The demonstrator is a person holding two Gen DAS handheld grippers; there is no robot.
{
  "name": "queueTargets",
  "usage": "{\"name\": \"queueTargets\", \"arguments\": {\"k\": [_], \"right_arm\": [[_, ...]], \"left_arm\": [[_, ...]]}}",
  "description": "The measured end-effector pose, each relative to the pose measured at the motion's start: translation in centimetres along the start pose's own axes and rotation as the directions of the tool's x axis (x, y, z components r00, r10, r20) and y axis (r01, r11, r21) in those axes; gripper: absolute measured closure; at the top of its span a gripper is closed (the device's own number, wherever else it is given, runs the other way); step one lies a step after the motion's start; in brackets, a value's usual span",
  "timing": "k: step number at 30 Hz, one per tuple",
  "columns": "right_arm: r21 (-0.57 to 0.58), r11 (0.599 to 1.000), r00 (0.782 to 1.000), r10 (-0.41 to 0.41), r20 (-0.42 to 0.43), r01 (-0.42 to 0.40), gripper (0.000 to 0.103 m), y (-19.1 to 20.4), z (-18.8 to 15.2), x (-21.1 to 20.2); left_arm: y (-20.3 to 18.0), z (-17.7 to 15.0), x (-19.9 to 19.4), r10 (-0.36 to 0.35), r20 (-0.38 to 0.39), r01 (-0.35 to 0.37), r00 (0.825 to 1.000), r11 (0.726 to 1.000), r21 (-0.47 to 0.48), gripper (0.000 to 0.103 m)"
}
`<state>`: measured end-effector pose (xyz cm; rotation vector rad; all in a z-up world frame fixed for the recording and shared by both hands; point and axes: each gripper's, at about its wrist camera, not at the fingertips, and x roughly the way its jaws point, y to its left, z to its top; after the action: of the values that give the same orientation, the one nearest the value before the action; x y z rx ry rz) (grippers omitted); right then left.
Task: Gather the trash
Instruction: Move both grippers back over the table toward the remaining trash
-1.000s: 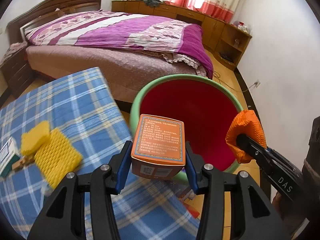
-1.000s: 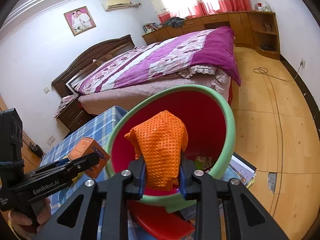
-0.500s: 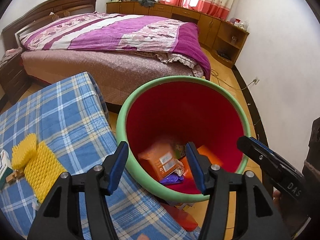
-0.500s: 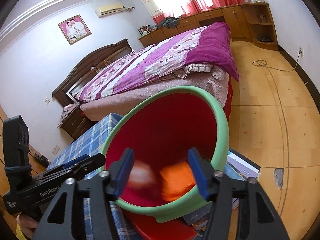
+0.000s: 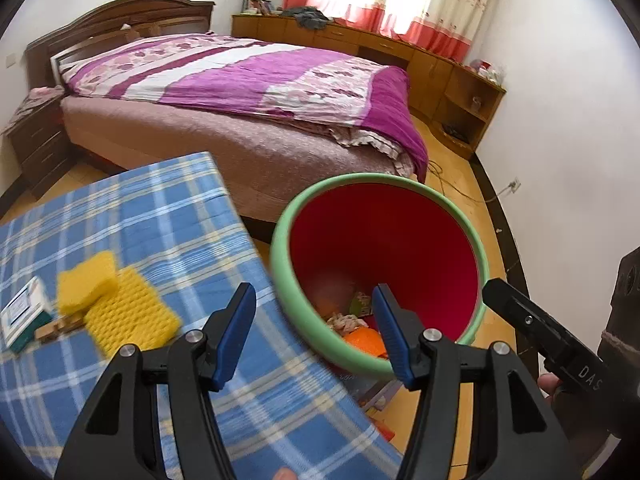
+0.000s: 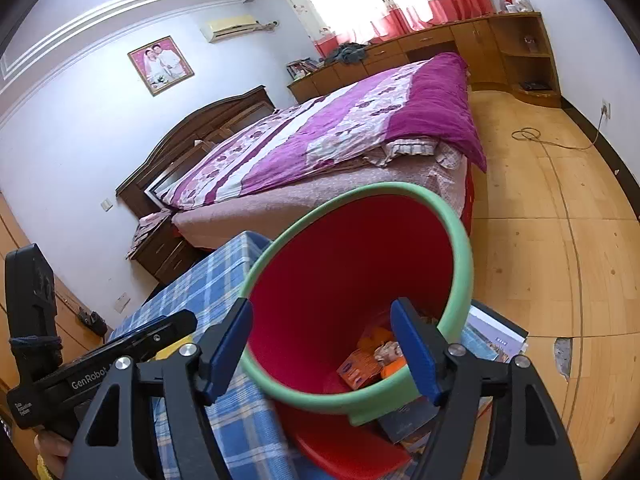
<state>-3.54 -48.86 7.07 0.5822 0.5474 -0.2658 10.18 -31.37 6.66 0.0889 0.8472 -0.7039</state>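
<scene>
- The left gripper (image 5: 314,334) is hanging over the near edge of the checked tablecloth (image 5: 132,216), its blue jaws spread with nothing between them.
- The right gripper (image 6: 322,346) is hovering at the bin's near rim; its jaws are opening, and nothing is gripped between them.
- The red bin (image 5: 400,248) with the green rim is standing on the floor beside the table, at about 1 o'clock from the left gripper in the left wrist view.
- Trash is already lying at the bin's bottom: an orange box (image 6: 358,368), an orange mesh piece (image 5: 362,338) and some crumpled scraps beside them.
- Left on the cloth, at about 9 o'clock from the left gripper, are a yellow sponge (image 5: 86,282) resting partly on a yellow foam net (image 5: 130,322), a small white and green box (image 5: 24,314), and a small wooden piece (image 5: 58,326) touching it.
- As I judge it, the task is partly done: several items are binned, at least four are waiting on the table, and both tools are free to go for them.
</scene>
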Motion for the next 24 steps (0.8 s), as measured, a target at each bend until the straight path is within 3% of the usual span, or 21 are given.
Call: {"name": "queueTargets", "arguments": {"k": [11, 24], "right_arm": [[-0.039, 0.999, 1.000, 0.015, 0.001, -0.015, 0.020, 3.9, -2.0, -2.6], [-0.104, 0.994, 0.999, 0.022, -0.037, -0.026, 0.014, 8.1, -6.4, -5.1]], "left_arm": [[3.8, -2.5, -5.5, 0.068, 0.027, -0.066, 0.997, 0.996, -0.066, 0.042], [8.8, -7.8, -11.8, 0.160, 0.037, -0.153, 0.986, 0.976, -0.154, 0.042]]}}
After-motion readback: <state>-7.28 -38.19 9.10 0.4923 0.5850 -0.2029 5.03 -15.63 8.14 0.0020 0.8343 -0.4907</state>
